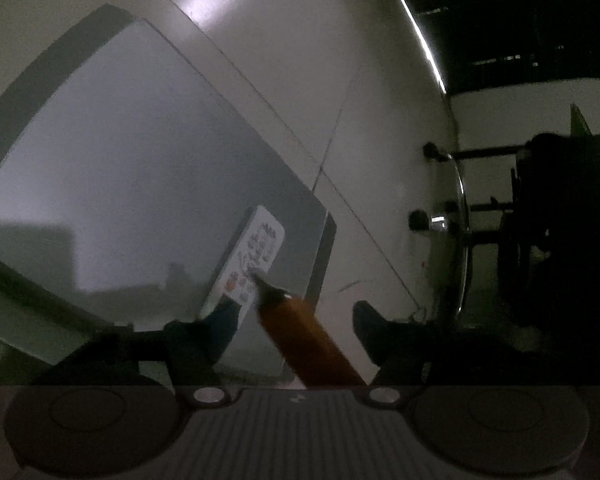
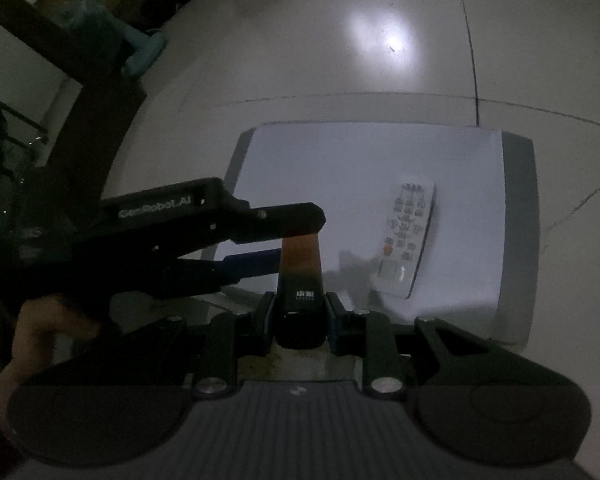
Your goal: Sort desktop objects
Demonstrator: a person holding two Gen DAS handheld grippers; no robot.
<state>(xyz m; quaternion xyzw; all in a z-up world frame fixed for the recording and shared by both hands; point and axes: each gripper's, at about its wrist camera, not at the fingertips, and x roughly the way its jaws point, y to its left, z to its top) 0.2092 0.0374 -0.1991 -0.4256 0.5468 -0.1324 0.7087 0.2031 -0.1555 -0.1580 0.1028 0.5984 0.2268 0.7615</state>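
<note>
Grey table — remote on it.

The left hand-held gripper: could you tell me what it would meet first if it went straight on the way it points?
Most likely the remote lying on the tray, just past the marker tip between its fingers; depth is unclear.

Black fingers, "GenRobot.AI" lettering

An orange marker with a black cap stands upright near a flat-lying white remote.
</note>
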